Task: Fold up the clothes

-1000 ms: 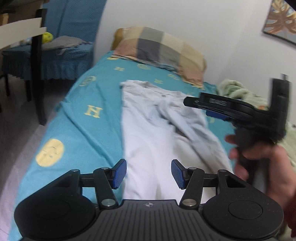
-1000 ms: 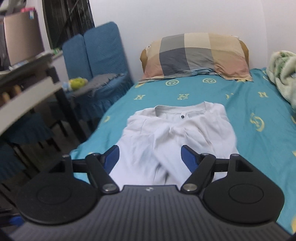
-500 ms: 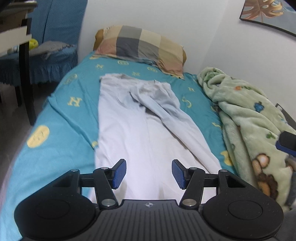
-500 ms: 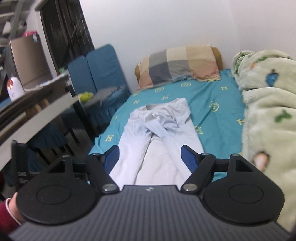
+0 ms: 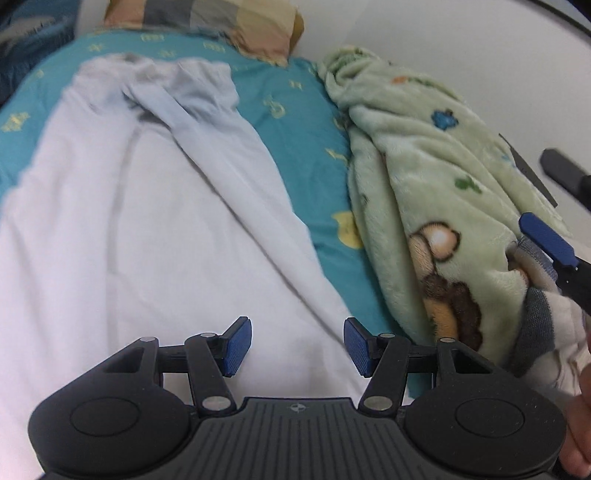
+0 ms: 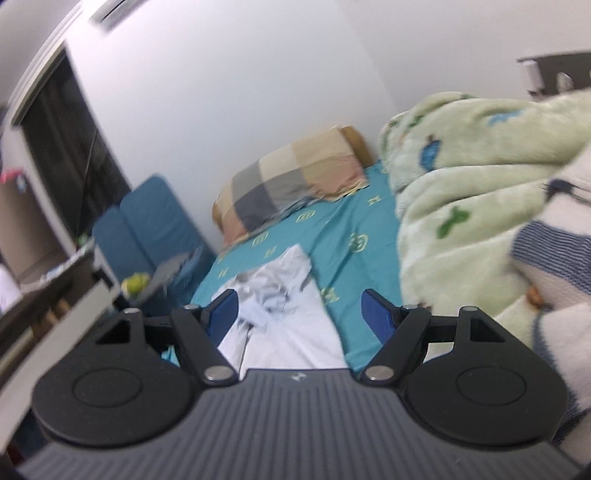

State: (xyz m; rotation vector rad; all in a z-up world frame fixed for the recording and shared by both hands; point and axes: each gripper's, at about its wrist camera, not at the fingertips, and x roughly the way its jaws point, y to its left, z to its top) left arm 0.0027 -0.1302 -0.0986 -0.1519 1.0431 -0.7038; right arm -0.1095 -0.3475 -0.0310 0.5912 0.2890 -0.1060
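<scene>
a pale white long-sleeved cotton garment [image 5: 140,206] is shown spread lengthwise on the teal printed bed sheet [image 5: 295,122], its collar end far, toward the checked pillow [image 5: 236,26], and its hem end near, under the left gripper. one sleeve is laid across the body as a diagonal band running from the far collar to the near right edge; whether this is a fold in progress or simply how the garment lies cannot be settled. the flat lie is judged to serve folding, since hem and side edges are kept exposed.

the left gripper [image 5: 297,347] is held low over the near part of the garment, its blue-padded jaws wide apart with nothing between them. the right gripper [image 6: 299,314] is held higher and to the right, jaws likewise spread and empty; in the left wrist view one of its blue pads [image 5: 546,240] is seen at the right margin, against the blanket.

the garment's right edge is bordered by a narrow strip of bare sheet, beyond which a heaped pale green fleece blanket with bear print [image 5: 424,184] rises; room on that side is judged tight. a grey-and-white striped fabric [image 6: 550,251] lies near right, on the blanket. to the left, the sheet is open as far as the bed edge, where a blue covered chair [image 6: 147,221] stands.
</scene>
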